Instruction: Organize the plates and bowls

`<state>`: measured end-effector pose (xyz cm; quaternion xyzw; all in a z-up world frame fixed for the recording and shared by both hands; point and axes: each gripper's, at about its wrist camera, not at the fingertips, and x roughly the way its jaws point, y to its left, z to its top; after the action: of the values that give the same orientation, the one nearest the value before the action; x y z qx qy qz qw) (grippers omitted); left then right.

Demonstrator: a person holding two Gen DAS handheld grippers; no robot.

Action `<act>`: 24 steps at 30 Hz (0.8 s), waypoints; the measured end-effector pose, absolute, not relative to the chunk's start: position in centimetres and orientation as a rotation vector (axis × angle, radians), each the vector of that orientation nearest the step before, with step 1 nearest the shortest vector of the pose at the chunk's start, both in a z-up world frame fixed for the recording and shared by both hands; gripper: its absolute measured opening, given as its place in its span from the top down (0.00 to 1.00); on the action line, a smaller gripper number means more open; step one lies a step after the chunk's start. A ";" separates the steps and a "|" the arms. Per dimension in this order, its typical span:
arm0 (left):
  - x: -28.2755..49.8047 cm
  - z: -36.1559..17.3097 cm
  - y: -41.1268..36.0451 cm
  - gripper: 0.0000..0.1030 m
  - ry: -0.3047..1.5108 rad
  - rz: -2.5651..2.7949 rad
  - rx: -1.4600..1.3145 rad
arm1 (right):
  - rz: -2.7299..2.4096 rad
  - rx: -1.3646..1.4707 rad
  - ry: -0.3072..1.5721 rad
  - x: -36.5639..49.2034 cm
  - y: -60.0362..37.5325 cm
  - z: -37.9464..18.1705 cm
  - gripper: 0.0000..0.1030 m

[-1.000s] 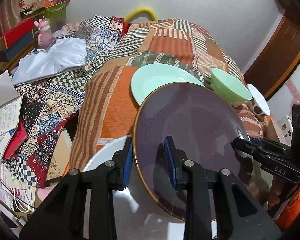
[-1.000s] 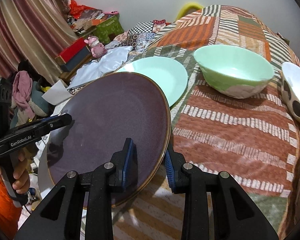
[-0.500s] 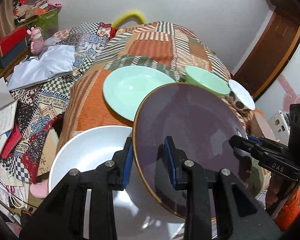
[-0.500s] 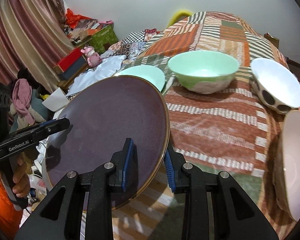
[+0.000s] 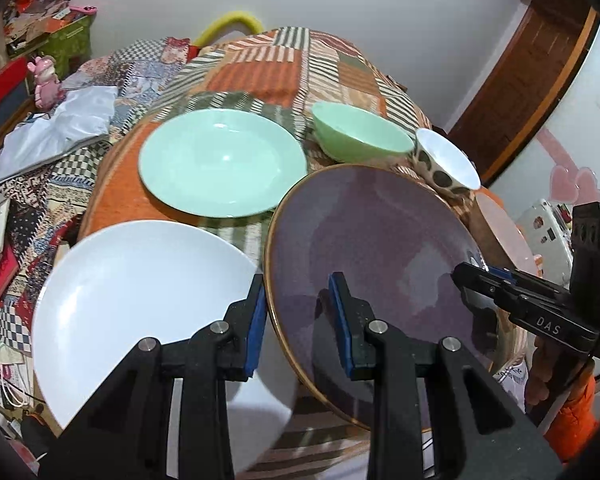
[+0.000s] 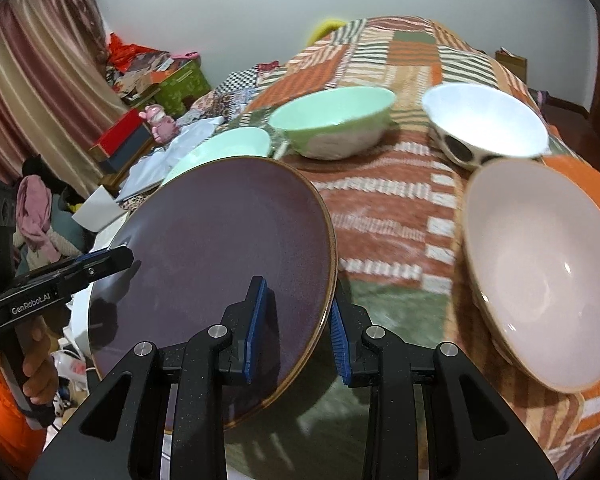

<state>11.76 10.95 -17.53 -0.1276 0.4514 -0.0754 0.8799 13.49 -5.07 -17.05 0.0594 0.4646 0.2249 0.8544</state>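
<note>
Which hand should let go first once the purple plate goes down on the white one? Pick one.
Left. The left gripper holds the purple plate on the rim beside the white plate; the right gripper holds the far rim, over the blanket.

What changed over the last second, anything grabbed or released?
Nothing grabbed or released. Both hands carried the purple plate back toward the near edge of the bed: the white plate and pink bowl have come into view, and the mint plate is now fully visible. The left tool and right tool stay clamped on the plate's opposite rims. The other dishes haven't moved.
</note>
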 end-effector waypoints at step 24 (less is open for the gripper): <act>14.9 -21.4 6.8 0.71 1.032 -0.219 -0.239 | 0.314 0.156 0.978 12.6 -8.5 -18.5 0.74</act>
<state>14.85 6.85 -21.43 -0.1139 0.4911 -0.1042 0.8573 12.61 -8.49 -18.51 0.0743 0.4673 0.1502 0.8681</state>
